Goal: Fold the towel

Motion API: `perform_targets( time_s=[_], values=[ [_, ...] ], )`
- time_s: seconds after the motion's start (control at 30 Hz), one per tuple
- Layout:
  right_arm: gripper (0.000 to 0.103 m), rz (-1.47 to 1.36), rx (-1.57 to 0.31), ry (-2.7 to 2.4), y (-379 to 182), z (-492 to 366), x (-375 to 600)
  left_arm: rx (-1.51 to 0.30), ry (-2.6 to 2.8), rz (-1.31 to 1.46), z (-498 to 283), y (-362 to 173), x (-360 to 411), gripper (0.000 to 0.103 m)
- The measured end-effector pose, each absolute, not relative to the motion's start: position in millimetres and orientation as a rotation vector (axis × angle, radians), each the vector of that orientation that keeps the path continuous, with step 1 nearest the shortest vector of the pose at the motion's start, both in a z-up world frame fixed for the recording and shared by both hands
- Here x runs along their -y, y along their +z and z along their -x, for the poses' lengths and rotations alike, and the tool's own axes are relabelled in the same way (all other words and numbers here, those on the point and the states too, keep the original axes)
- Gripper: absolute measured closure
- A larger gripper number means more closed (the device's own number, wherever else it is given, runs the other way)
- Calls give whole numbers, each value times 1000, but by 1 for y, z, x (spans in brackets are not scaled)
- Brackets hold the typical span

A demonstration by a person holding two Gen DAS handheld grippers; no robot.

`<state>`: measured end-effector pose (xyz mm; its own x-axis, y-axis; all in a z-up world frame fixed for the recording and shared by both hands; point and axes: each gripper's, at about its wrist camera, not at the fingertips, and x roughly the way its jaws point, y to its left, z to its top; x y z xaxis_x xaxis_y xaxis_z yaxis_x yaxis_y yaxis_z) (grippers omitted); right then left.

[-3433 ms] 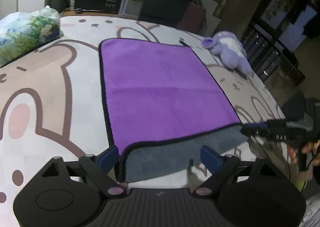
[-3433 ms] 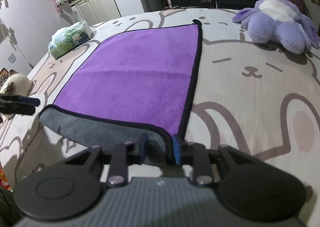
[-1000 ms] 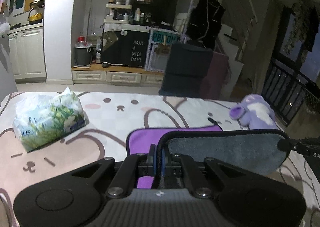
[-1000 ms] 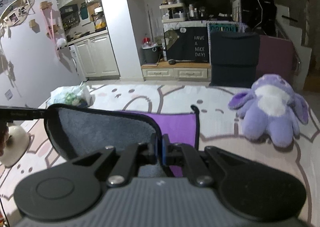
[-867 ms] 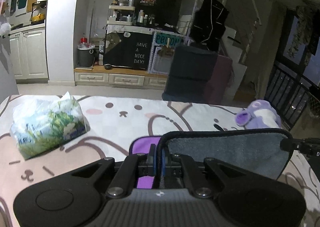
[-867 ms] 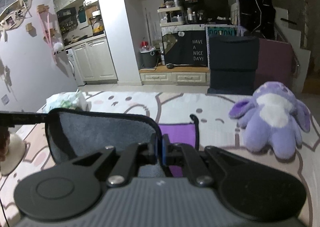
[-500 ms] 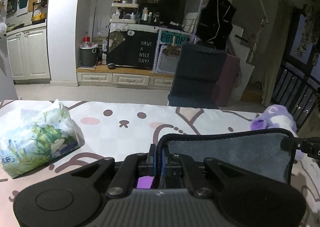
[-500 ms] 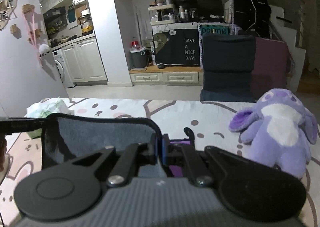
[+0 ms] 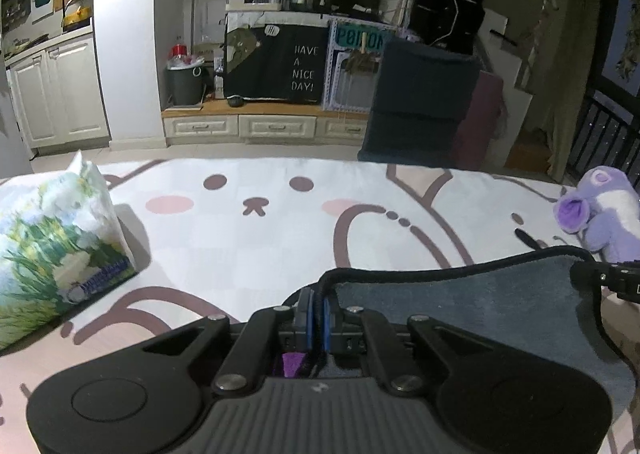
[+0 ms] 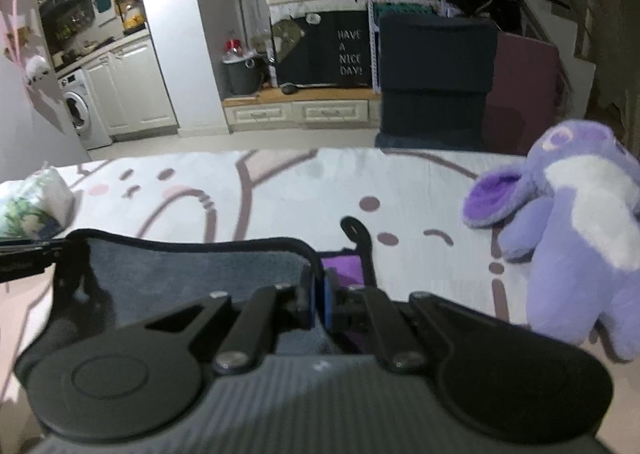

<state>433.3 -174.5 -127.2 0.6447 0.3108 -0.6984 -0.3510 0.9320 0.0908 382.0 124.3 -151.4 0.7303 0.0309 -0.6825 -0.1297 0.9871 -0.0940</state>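
The towel is purple on one face and grey on the other, with a black hem. My left gripper is shut on its left corner, and the grey underside stretches right to the other gripper's tip. My right gripper is shut on the towel's right corner. The grey side faces both cameras. A strip of purple and the black hanging loop show past the right gripper. The lifted edge hides most of the towel lying on the table.
A tissue pack lies at the left on the bear-print tablecloth. A purple plush toy sits at the right, close to my right gripper. The table's far edge is just beyond; a kitchen and cabinets lie behind.
Both grippers have carried the held towel edge forward and lower toward the far side. The purple face is now almost fully covered. The plush and tissue pack look nearer.
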Motion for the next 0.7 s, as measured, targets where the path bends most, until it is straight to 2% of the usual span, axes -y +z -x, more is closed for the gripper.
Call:
perform_targets(
  time_s=[0.27,0.37,0.47,0.5,0.53,0.57,0.63,0.7],
  values=[
    [97,54,-813,356,-153,-447,172,-776,115,128,-395,-166,-123,96],
    [93,72,-809,362,-157,-448,170,-777,127,117,-396,-166,-122,93],
    [68,89,-802,362,-160,-450,167,-784,145,107,-397,-165,-121,87],
    [53,96,-801,356,-160,-451,166,-786,152,97,-397,-165,-120,81],
    [44,101,-796,351,-161,-451,165,-788,160,90,-397,-164,-120,72],
    [40,110,-790,346,-161,-450,164,-790,170,87,-397,-164,-121,65],
    [19,142,-789,315,-162,-451,162,-799,184,92,-397,-162,-124,33],
    [9,154,-783,290,-161,-451,161,-798,194,103,-395,-158,-126,19]
  ],
)
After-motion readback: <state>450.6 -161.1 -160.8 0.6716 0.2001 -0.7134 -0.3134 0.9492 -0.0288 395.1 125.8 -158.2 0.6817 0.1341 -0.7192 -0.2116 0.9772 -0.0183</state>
